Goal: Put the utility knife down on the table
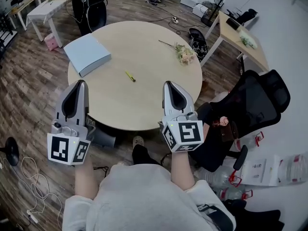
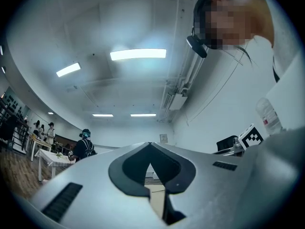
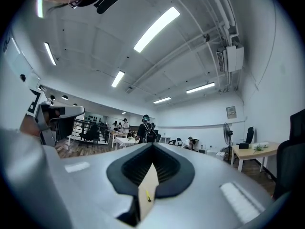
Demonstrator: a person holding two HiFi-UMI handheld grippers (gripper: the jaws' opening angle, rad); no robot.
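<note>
The utility knife (image 1: 130, 76), small and yellow, lies on the round beige table (image 1: 144, 42), a little left of its middle, with nothing holding it. My left gripper (image 1: 81, 82) hovers over the table's near left edge, shut and empty. My right gripper (image 1: 169, 83) is over the near right part of the table, also shut with nothing in it. Both point toward the far side, and the knife lies ahead between them. In the right gripper view the knife (image 3: 148, 198) shows as a yellow speck through the slit below the closed tips of the right gripper (image 3: 152, 144). The left gripper view shows the left gripper (image 2: 150, 143) with its tips together.
A pale blue flat box (image 1: 87, 53) lies on the table's far left. A sprig of flowers (image 1: 184, 53) lies at the far right edge. A black office chair (image 1: 255, 100) stands to the right, with a wooden desk (image 1: 243, 40) behind it. A person (image 1: 91, 6) stands beyond the table.
</note>
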